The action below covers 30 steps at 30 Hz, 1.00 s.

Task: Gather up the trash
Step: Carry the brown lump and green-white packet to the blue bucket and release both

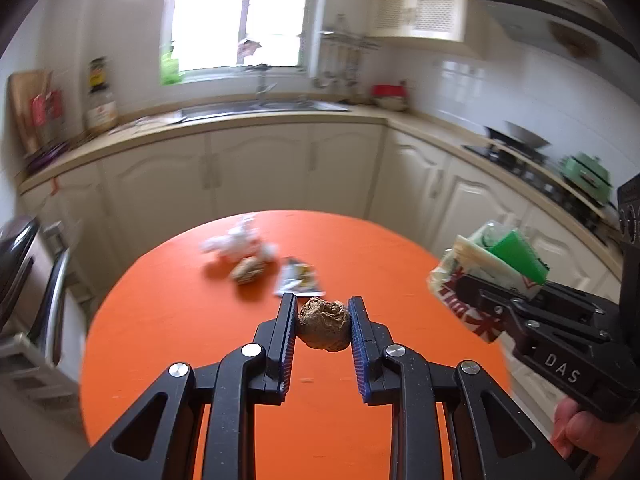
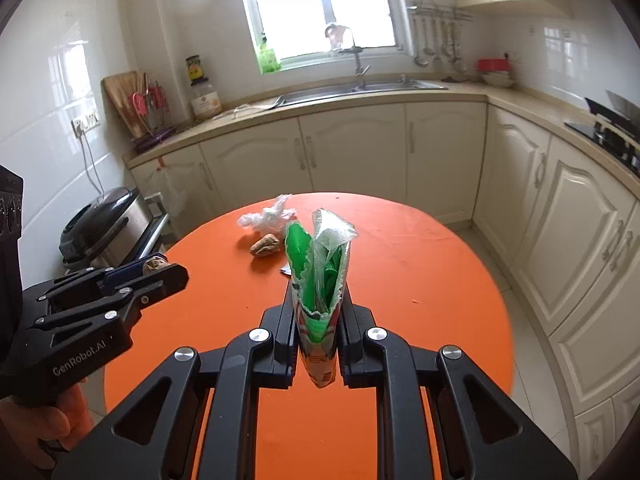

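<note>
My left gripper (image 1: 322,312) is shut on a brown crumpled ball (image 1: 323,323) and holds it above the round orange table (image 1: 168,320). It also shows in the right wrist view (image 2: 160,266) at the left. My right gripper (image 2: 318,300) is shut on an open snack bag (image 2: 320,268) with a green lining, held upright above the table. That bag also shows in the left wrist view (image 1: 492,268) at the right. On the table lie a white crumpled plastic wad (image 2: 268,216), a second brown lump (image 2: 265,246) and a flat wrapper (image 1: 298,278).
A lidded steel bin (image 2: 100,224) stands on the floor left of the table. Cream cabinets (image 2: 352,148), a sink (image 2: 352,90) and a stove (image 2: 612,136) run around the room behind it.
</note>
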Each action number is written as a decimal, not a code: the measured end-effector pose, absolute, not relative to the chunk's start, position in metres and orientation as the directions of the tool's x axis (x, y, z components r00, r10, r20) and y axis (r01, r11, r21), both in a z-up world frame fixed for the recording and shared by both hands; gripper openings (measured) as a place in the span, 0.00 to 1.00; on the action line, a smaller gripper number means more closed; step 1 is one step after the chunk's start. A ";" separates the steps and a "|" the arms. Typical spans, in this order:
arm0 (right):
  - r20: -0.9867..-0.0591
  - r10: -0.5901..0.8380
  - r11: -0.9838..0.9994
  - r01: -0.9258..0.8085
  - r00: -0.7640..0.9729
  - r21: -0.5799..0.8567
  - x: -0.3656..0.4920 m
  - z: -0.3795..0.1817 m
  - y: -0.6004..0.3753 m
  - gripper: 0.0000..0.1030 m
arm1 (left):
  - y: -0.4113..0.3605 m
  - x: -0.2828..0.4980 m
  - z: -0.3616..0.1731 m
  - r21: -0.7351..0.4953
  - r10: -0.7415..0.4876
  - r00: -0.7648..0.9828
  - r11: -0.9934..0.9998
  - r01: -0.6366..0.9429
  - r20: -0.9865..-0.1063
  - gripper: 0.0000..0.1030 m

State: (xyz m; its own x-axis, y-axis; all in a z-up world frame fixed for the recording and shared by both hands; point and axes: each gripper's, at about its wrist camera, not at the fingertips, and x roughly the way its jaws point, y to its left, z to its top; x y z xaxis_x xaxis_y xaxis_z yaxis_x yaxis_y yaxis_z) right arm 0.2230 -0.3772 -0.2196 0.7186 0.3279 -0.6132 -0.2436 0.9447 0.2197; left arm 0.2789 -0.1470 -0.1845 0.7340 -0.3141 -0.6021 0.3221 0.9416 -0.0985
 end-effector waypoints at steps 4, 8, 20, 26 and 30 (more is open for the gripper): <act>-0.596 0.268 0.961 -0.167 0.757 0.220 0.196 -0.210 -0.421 0.15 | -0.181 0.254 -0.177 -0.094 -0.387 0.705 0.904 0.417 -0.595 0.21; -0.594 0.190 0.974 -0.073 0.782 0.215 0.172 -0.206 -0.470 0.15 | -0.207 0.207 -0.172 -0.096 -0.461 0.657 0.854 0.512 -0.596 0.21; -0.678 -0.066 0.950 0.253 0.732 0.181 0.111 -0.247 -0.622 0.15 | -0.356 0.199 -0.208 -0.118 -0.596 0.425 0.662 0.740 -0.681 0.21; -0.748 -0.106 0.911 0.365 0.655 0.191 0.101 -0.296 -0.681 0.15 | -0.414 0.219 -0.237 -0.129 -0.576 0.330 0.613 0.779 -0.748 0.21; -0.797 -0.093 0.880 0.423 0.596 0.214 0.102 -0.337 -0.714 0.15 | -0.460 0.237 -0.264 -0.150 -0.539 0.267 0.609 0.779 -0.799 0.21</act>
